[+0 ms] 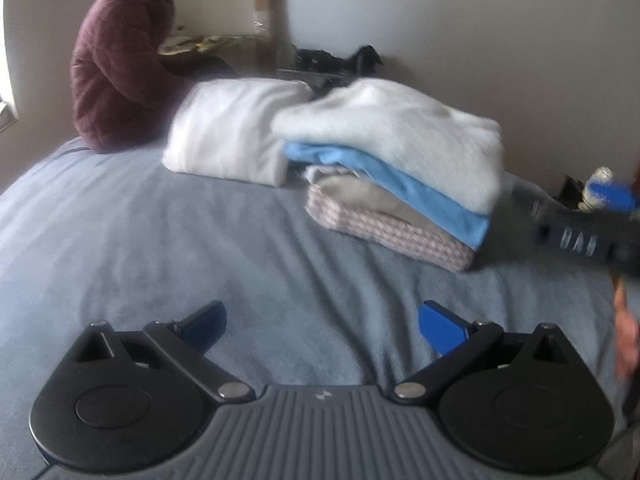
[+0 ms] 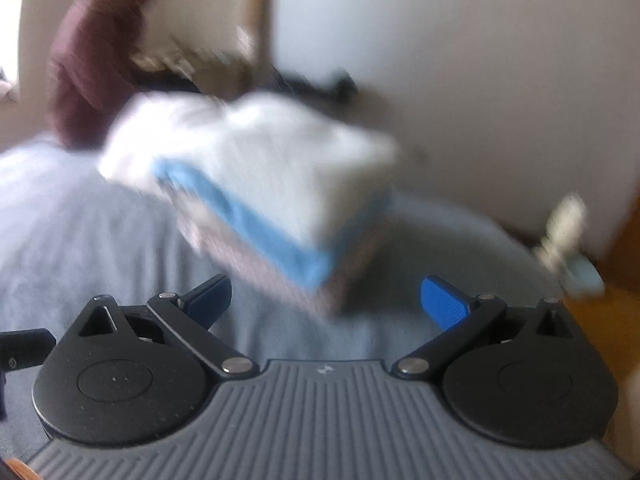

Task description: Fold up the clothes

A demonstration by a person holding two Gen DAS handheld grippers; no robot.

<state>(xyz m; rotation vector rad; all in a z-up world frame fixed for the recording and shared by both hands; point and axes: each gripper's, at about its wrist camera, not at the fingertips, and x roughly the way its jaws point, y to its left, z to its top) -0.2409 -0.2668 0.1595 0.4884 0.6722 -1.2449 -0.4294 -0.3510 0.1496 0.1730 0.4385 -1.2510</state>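
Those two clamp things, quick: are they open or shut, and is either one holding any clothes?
Left gripper: open, holding nothing, over the grey bedspread.
Right gripper: open, holding nothing, facing the stack of folded clothes.

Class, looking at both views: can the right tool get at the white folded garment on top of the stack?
Probably yes: the right tool is open, the white folded garment tops the stack, nothing lies between.
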